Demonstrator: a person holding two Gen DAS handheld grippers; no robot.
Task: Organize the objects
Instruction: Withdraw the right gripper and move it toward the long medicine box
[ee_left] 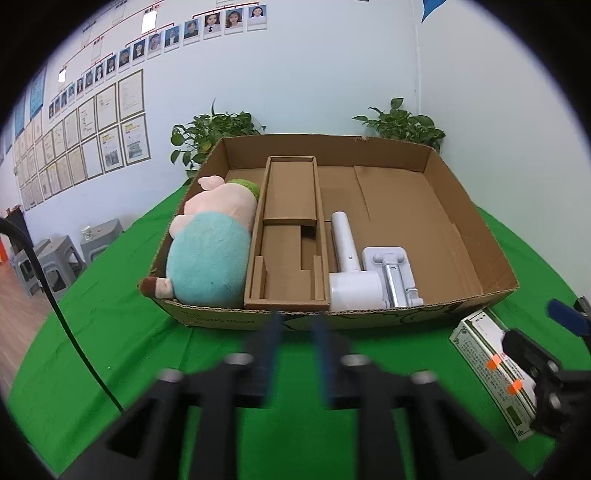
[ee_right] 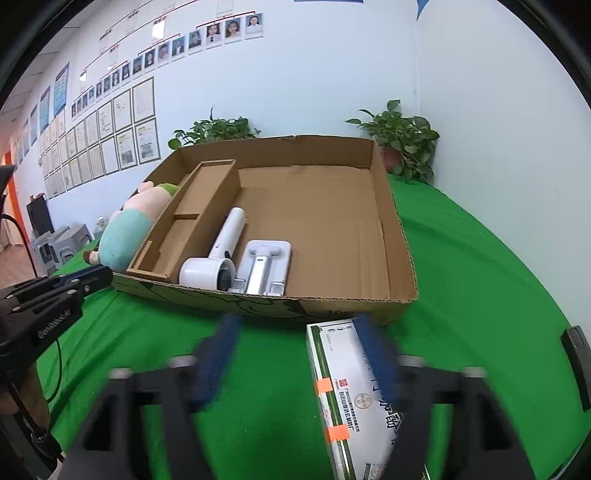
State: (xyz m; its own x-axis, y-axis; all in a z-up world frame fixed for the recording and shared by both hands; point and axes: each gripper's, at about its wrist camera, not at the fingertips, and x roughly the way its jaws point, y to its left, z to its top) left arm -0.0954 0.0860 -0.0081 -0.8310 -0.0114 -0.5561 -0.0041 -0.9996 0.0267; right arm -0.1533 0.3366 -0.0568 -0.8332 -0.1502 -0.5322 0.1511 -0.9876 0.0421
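The right tongs [ee_right: 295, 354] gape over a packet [ee_right: 343, 391] near the worktop's [ee_right: 480, 295] front edge. The left tongs [ee_left: 297, 354], nearly closed, hold nothing before the box [ee_left: 369, 317].

black gripper frames, silver screws, blue fingers [ee_right: 218, 354], black cable [ee_left: 70, 332].

Pale blue wall [ee_left: 314, 74] is carrying rows of portrait photos [ee_left: 207, 27] and framed papers [ee_left: 92, 140]. Two potted plants [ee_right: 402, 136] are sitting against it behind the green tabletop [ee_left: 110, 295]. Grey stools [ee_left: 59, 254] are standing on wood floor [ee_left: 18, 321] at left.
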